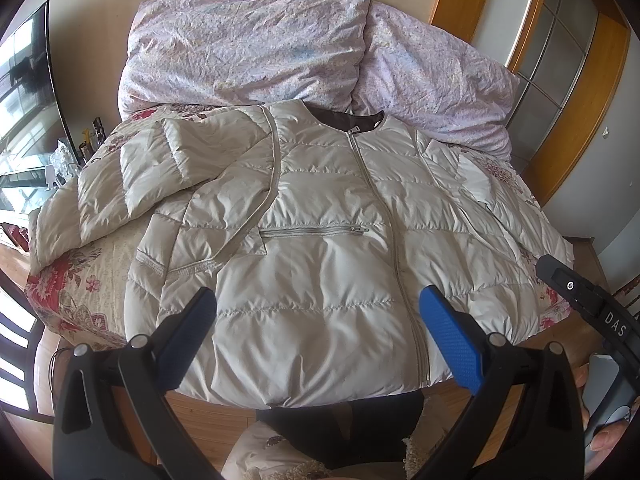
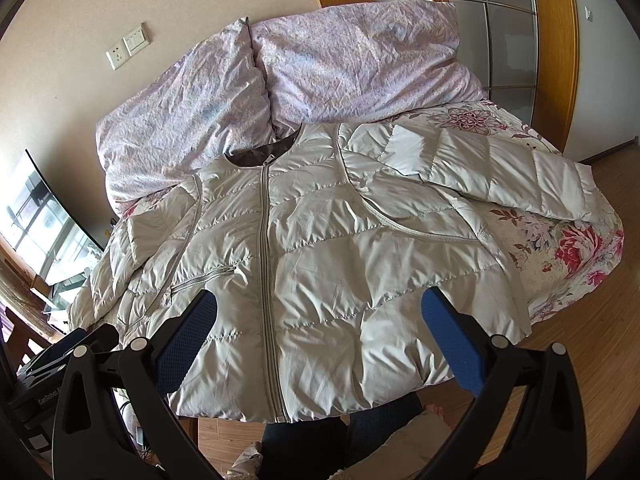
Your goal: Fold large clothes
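Both grippers, left (image 1: 318, 312) and right (image 2: 319, 312), gape wide, gripping nothing; puffy jacket (image 1: 320, 240) lies zipped just ahead on the floral bed (image 2: 560, 252), lilac pillows (image 2: 360, 60) beyond, nothing blocking.

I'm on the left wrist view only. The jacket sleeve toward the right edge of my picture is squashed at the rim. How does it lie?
Observer: In the right wrist view that sleeve lies stretched out sideways over the floral bedspread, not folded onto the jacket front.
Operator: I only see the right gripper's body. Is it holding anything?
Observer: No. The right gripper is open, with nothing between its fingers, pointed at the jacket's lower front.
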`<state>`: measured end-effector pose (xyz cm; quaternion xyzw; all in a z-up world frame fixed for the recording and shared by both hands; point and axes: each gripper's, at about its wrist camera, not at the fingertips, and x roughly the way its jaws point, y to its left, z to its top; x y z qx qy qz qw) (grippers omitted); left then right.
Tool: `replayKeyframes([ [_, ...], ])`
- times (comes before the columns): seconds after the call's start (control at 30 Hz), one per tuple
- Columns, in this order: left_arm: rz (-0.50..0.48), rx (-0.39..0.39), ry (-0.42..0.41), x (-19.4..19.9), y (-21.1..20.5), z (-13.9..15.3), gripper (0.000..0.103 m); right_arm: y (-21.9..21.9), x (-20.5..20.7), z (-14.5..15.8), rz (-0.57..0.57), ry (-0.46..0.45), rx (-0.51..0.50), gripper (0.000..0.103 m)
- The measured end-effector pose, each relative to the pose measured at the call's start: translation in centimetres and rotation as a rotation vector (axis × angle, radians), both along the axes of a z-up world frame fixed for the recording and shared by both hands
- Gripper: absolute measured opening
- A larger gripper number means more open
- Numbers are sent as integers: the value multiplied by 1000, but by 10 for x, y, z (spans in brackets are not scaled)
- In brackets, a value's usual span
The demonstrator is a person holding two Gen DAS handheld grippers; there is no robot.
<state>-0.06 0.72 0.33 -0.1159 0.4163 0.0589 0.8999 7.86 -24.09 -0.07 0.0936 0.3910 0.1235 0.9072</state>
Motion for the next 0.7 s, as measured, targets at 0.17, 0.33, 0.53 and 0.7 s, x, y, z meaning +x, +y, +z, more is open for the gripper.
replayKeyframes([
  [0.17, 2, 1, 0, 0, 1, 0, 101, 0, 1, -3, -3, 2, 0, 102],
  [0.33, 3, 1, 3, 0, 3, 0, 101, 0, 2, -3, -2, 2, -1, 102],
  [0.53, 7, 3, 9, 4, 9, -9, 101, 0, 6, -9, -1, 10, 2, 102],
  [0.7, 9, 10, 18, 11, 9, -13, 101, 0, 15, -13, -7, 17, 2, 102],
])
